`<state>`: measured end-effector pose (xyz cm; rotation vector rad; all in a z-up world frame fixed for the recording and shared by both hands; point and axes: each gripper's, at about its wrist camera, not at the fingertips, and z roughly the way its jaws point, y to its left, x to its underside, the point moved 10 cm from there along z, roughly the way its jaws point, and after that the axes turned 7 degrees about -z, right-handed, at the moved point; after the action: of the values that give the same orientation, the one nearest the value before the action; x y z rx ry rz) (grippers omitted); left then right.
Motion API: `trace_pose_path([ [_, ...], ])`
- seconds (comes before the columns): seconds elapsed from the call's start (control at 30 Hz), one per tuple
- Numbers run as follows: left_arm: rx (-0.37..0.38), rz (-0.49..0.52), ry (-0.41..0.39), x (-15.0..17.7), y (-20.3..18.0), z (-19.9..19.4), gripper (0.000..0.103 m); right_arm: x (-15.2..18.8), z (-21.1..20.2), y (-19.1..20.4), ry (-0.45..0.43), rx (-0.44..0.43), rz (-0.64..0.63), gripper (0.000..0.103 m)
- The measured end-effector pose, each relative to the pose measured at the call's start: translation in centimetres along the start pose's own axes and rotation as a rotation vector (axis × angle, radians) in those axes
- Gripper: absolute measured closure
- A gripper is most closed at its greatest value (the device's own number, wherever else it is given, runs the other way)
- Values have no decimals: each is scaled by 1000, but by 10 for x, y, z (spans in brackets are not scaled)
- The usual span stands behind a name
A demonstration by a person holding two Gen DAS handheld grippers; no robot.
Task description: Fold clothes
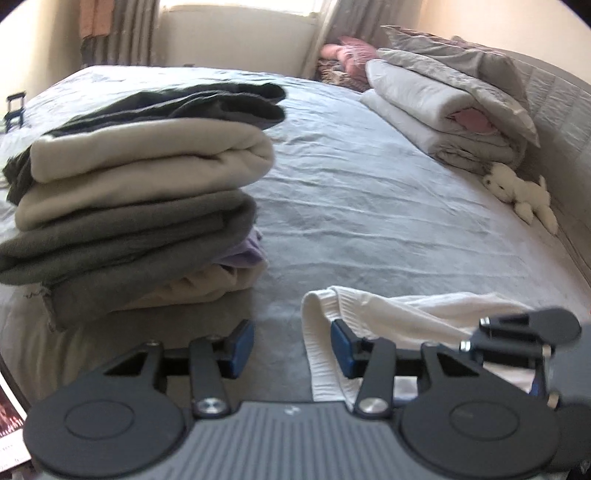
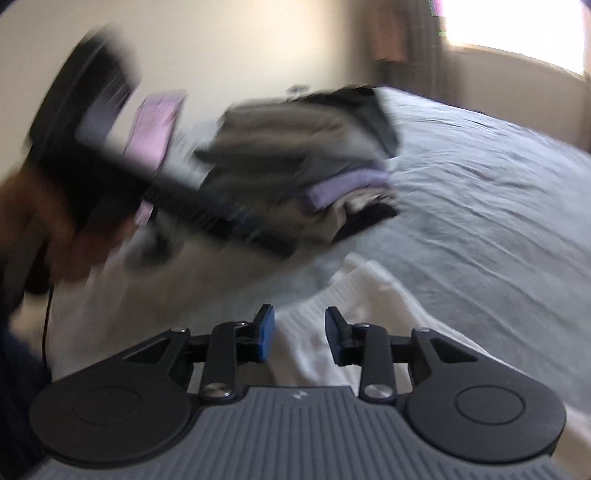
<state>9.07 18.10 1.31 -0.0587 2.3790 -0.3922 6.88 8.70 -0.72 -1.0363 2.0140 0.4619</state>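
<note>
A white ribbed garment lies crumpled on the grey bedsheet at the near edge. My left gripper hovers open over its left end, with the cuff just inside the right finger. My right gripper is open above the same white garment, nothing between its fingers; its view is motion-blurred. The right gripper's black body shows at the right in the left wrist view. A stack of folded clothes, dark, cream and grey, stands on the left of the bed, also blurred in the right wrist view.
Folded bedding and pillows are piled at the far right by the headboard, with a white soft toy beside them. The left gripper body, held by a hand, crosses the right wrist view. A curtained window stands behind.
</note>
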Motion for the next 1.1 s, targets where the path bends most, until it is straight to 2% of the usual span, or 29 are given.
trace_pose_path([
  [0.1, 0, -29, 6, 1, 2, 0, 57, 6, 17, 9, 72, 54, -114, 68],
  [0.2, 2, -51, 15, 3, 4, 2, 57, 10, 29, 17, 114, 44, -149, 68],
  [0.23, 2, -58, 18, 3, 5, 2, 57, 12, 33, 19, 126, 40, -154, 75],
  [0.3, 4, -73, 24, 4, 6, 4, 57, 4, 32, 7, 108, 47, -50, 87],
  [0.4, 14, -98, 34, 5, 7, 6, 57, -5, 27, -4, 60, 11, 119, 87],
  [0.5, 62, -131, 49, 6, 2, 7, 57, -2, 26, -8, 53, -26, 223, 84],
  [0.53, 75, -138, 53, 7, 0, 8, 57, 0, 27, -9, 55, -26, 235, 81],
  [0.67, 81, -131, 62, 10, -6, 9, 57, 7, 32, -11, 71, 3, 223, 81],
  [0.73, 77, -137, 63, 9, -6, 10, 57, 6, 31, -8, 73, 43, 180, 91],
  [0.93, 108, -227, 36, 0, 5, 3, 57, -28, 10, -7, -86, 127, 232, 93],
  [0.97, 95, -226, 39, 1, 7, 5, 57, -26, 13, -5, -82, 140, 232, 93],
  [1.03, 62, -217, 52, 5, 9, 9, 57, -14, 30, 4, -20, 165, 186, 93],
  [1.1, 50, -216, 62, 8, 9, 11, 57, -3, 40, 8, 14, 150, 204, 93],
])
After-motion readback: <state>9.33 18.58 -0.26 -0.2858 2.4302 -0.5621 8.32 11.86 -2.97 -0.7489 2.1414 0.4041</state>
